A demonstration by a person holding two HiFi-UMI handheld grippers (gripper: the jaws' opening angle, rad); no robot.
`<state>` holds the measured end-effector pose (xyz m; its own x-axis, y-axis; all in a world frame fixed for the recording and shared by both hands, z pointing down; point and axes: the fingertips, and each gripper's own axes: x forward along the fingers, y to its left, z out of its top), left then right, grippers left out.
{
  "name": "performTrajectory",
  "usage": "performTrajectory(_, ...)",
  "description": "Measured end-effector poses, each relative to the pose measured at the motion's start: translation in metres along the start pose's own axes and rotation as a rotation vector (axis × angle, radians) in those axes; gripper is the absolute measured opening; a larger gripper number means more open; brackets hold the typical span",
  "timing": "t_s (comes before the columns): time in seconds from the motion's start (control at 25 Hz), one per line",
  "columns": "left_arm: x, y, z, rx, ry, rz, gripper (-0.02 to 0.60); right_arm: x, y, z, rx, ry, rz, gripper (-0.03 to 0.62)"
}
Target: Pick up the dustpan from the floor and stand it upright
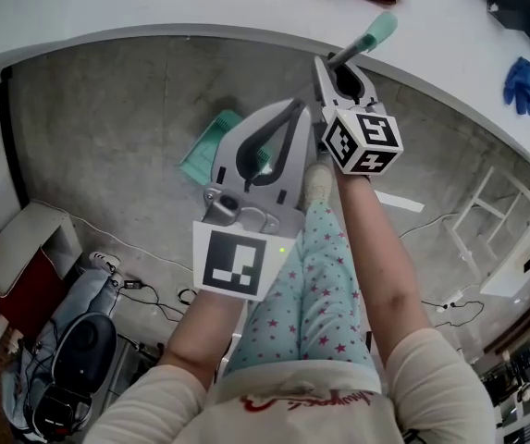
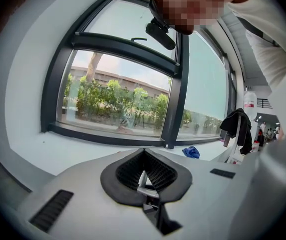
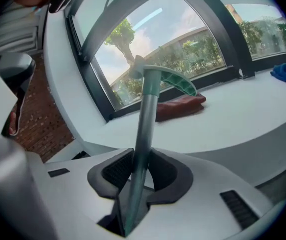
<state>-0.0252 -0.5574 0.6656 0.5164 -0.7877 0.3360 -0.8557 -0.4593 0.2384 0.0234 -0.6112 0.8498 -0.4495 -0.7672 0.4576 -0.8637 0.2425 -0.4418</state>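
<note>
While clamping dustpan (image 1: 204,146) by handle (image 3: 145,114) in right hand-held gripper (image 3: 141,159), with left hand-held gripper (image 2: 143,154) closed on nothing, looks grasped only: pan end low by floor (image 1: 89,155) at 10 o'clock, not yet stood upright.

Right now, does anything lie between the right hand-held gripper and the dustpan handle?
Nothing. In the right gripper view the right hand-held gripper grips the dustpan handle directly, with the shaft between its pads.

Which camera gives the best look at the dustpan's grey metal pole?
The right gripper view: the grey metal pole stands clamped in the right gripper and runs up to its teal plastic grip. The head view shows just a short stretch above that gripper. The left gripper view shows none of it.
</note>
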Motion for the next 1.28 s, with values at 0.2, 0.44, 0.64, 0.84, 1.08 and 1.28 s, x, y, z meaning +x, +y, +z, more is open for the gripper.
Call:
performTrajectory(0.2,-0.025,0.016,0.017,0.011,-0.027,0.065,0.02,-0.005,0.049,0.041,-0.13,-0.085,0.09,0.1)
performTrajectory(0.44,-0.052,0.034,0.034,0.009,-0.065,0.136,0.02,-0.007,0.093,0.055,-0.267,-0.095,0.176,0.098)
performTrajectory(0.64,-0.062,0.035,0.045,0.013,-0.098,0.155,0.02,-0.013,0.115,0.06,-0.345,-0.113,0.232,0.097)
performTrajectory(0.84,-0.068,0.032,0.045,0.016,-0.101,0.162,0.02,-0.024,0.134,0.063,-0.431,-0.148,0.294,0.097)
performTrajectory(1.08,-0.078,0.027,0.047,0.017,-0.108,0.187,0.02,-0.032,0.14,0.063,-0.464,-0.166,0.322,0.097)
performTrajectory(1.28,-0.083,0.022,0.053,0.021,-0.118,0.202,0.02,-0.03,0.138,0.074,-0.451,-0.2,0.311,0.095)
